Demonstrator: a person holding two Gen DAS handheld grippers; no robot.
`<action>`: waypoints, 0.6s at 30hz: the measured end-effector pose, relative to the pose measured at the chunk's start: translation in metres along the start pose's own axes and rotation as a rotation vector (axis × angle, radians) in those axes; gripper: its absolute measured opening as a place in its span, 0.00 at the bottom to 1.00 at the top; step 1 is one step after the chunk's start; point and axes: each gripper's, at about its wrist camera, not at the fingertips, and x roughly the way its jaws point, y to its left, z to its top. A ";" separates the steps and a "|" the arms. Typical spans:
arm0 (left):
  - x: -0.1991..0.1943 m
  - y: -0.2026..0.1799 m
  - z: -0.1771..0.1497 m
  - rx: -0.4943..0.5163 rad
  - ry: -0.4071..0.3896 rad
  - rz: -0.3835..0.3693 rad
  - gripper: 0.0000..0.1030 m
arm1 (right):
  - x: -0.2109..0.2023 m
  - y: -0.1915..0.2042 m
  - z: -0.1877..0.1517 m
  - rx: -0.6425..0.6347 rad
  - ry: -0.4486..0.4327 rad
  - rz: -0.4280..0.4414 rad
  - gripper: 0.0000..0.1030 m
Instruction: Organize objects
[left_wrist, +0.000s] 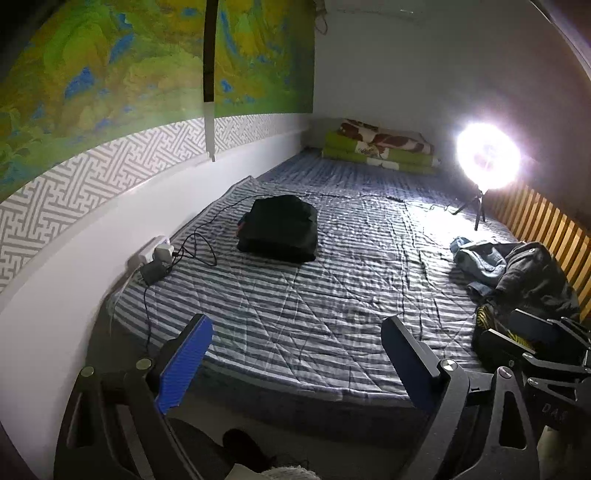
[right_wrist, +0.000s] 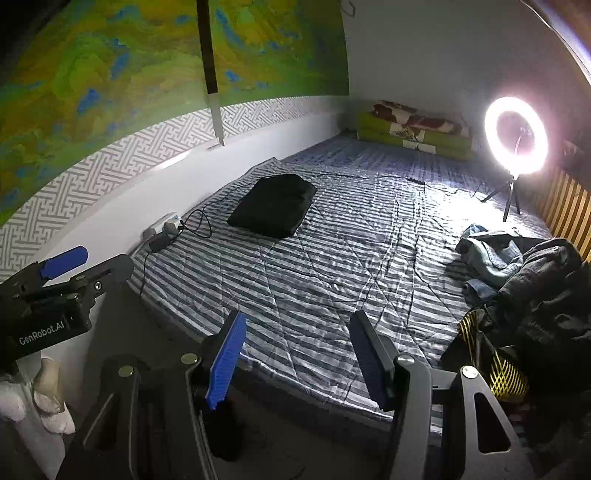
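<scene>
A folded black garment (left_wrist: 281, 229) lies on the striped bed (left_wrist: 332, 295), toward the left wall; it also shows in the right wrist view (right_wrist: 275, 210). A loose pile of clothes sits at the bed's right edge: a blue denim piece (left_wrist: 480, 260) (right_wrist: 493, 254), a black garment (left_wrist: 535, 277) (right_wrist: 546, 291) and a black-and-yellow patterned piece (right_wrist: 498, 373). My left gripper (left_wrist: 295, 354) is open and empty over the bed's near edge. My right gripper (right_wrist: 297, 350) is open and empty too, just left of the pile. The left gripper also shows at the left of the right wrist view (right_wrist: 70, 266).
A lit ring light on a tripod (left_wrist: 487, 162) (right_wrist: 515, 136) stands at the far right of the bed. A power strip with chargers and cables (left_wrist: 155, 258) lies by the left wall. Folded green bedding (left_wrist: 380, 147) is at the head. Wooden slats (left_wrist: 546, 229) line the right side.
</scene>
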 end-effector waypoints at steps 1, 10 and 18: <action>-0.003 0.002 0.000 -0.002 -0.003 -0.001 0.92 | -0.002 0.002 0.000 -0.005 -0.002 -0.001 0.54; -0.010 0.012 -0.002 -0.012 -0.014 -0.001 0.93 | -0.012 0.017 -0.001 -0.036 -0.033 0.003 0.62; 0.004 0.016 -0.004 -0.027 0.007 0.008 0.93 | -0.004 0.017 -0.005 -0.054 -0.028 0.000 0.65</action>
